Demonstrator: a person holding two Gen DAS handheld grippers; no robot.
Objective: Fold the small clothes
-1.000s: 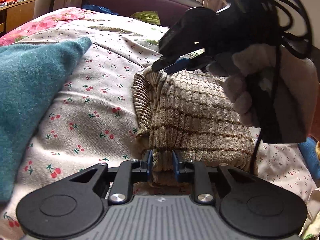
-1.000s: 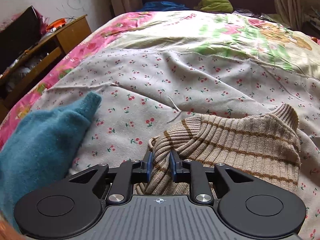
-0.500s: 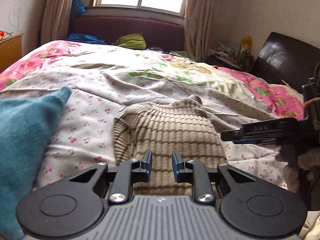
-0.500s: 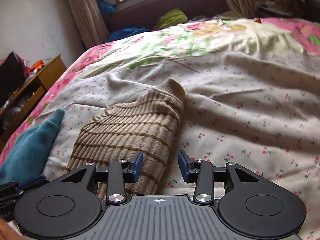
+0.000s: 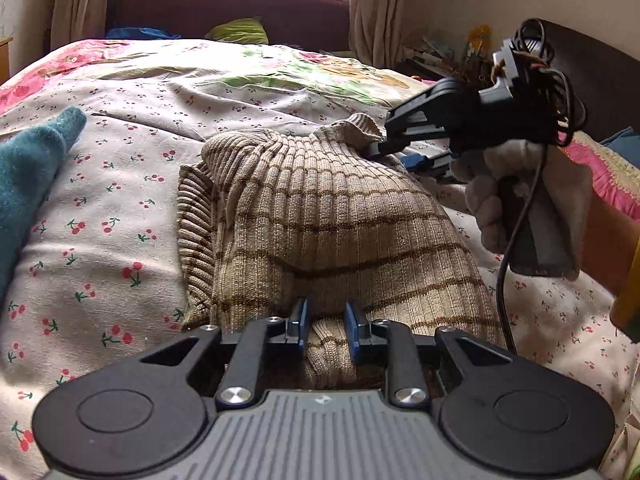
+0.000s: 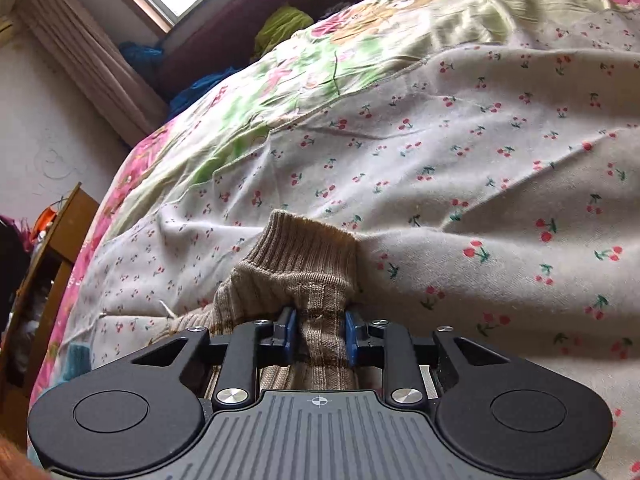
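- One tan striped ribbed sweater point(image 5: 320, 216) lies bunched on the cherry-print bedsheet point(image 5: 100, 216).
- Left gripper point(image 5: 326, 326) clamped on sweater's near hem fold.
- Right gripper point(image 6: 318, 336) clamped on the sweater's far end below the ribbed cuff point(image 6: 304, 248).
- One teal knit garment point(image 5: 28, 176) lies left of the sweater, apart.

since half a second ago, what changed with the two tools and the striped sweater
Both tools came back onto the beige striped sweater. The right tool, open and clear of it before, now pinches the ribbed collar end. The left tool has closed in on the near hem, knit bunched between its fingers. The teal garment and cherry-print sheet stayed put.
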